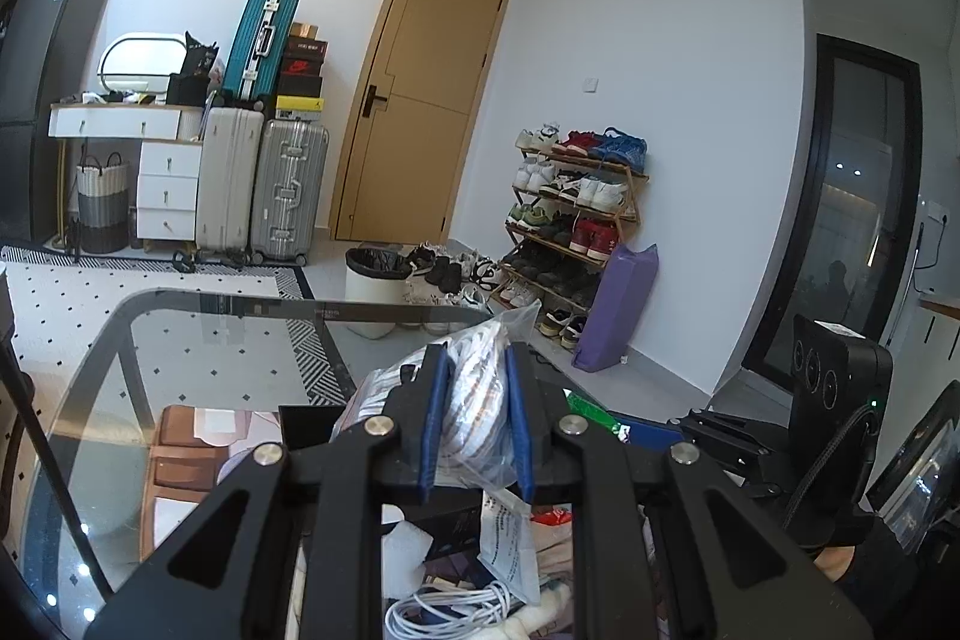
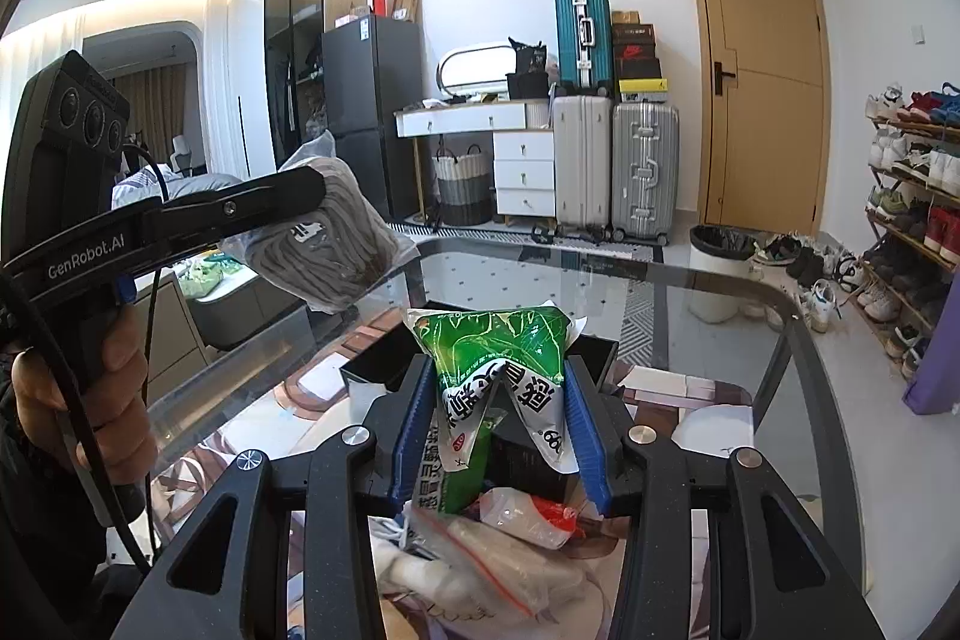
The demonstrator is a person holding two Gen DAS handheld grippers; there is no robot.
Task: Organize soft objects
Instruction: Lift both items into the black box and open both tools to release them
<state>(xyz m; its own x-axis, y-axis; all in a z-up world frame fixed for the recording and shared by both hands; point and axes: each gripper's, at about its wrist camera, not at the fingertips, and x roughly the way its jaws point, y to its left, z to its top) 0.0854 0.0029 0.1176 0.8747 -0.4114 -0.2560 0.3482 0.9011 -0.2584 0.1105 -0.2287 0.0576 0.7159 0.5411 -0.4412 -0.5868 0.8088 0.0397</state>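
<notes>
Left claw (image 1: 477,418): clamped tight on a clear plastic bag of coiled grey-white cord (image 1: 480,394), lifted above the glass desk (image 1: 198,334).
Right claw (image 2: 501,436): part-closed, gripping a green-and-white soft packet (image 2: 498,358) between its blue pads.

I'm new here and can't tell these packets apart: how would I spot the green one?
Find the glass table. Above it, the right gripper is shut on the green packet, between blue pads. Unlike the clear bag of grey cord nearby, it is bright leaf-green with a white printed band.

shoe rack (image 1: 576,220) by the wooden door (image 1: 420,100), suitcases (image 1: 264,184) (teal one on top)
</notes>
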